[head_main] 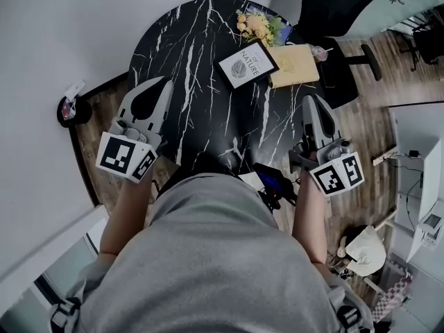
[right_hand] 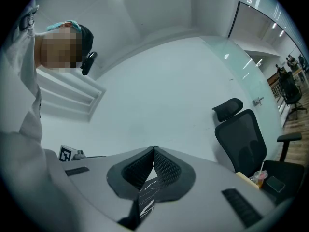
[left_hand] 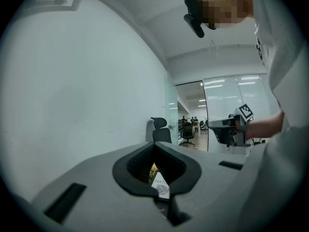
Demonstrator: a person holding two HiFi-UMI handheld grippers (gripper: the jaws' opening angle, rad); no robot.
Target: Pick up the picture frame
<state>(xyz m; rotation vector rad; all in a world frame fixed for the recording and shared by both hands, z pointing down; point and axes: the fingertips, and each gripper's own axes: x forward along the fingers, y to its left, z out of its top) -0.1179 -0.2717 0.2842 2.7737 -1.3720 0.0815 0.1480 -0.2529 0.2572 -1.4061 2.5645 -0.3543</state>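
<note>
The picture frame, black-edged with a white leaf print, lies flat on the far side of the round black marble table. Both grippers hover level over the table's near half, well short of the frame. My left gripper is at the left, its jaws shut on nothing. My right gripper is at the right, also shut and empty. In the left gripper view the frame shows through the gap behind the shut tips. The right gripper view shows shut tips over marble only.
Yellow flowers lie just beyond the frame, and a tan notebook touches its right side. A drink cup and a black office chair stand at the far right. A white wall runs along the left. Dark gear hangs at the table's near edge.
</note>
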